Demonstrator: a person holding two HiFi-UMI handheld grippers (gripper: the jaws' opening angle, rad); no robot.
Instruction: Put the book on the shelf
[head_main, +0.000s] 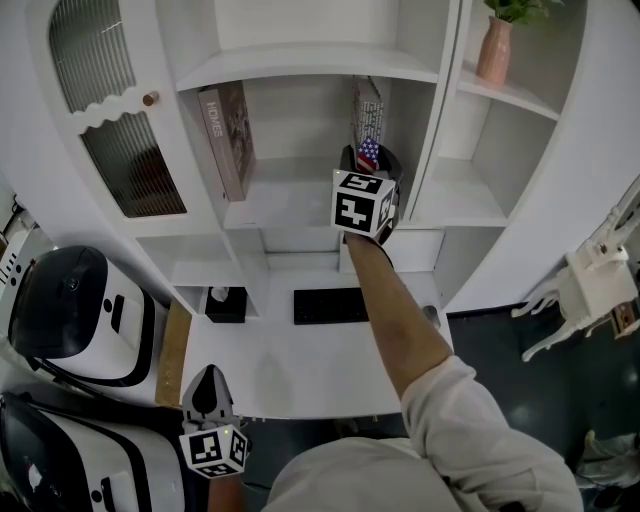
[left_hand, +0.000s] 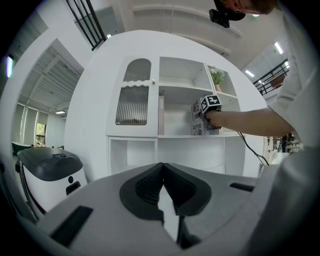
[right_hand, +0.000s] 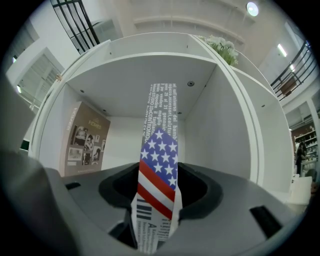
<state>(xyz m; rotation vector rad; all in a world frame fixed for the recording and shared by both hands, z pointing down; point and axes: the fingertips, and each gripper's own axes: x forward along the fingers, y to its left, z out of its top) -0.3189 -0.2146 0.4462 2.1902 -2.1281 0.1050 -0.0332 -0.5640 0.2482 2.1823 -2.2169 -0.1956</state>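
We see a book (right_hand: 157, 165) with glossy paper cover, a shelf (right_hand: 125, 75) of smooth matt white, ribbed cabinet glass (head_main: 130, 165).

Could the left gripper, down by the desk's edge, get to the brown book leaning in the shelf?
Probably yes. The left gripper hangs low, jaws shut and empty, and nothing stands between it and the brown book; the person's other arm reaches in further right.
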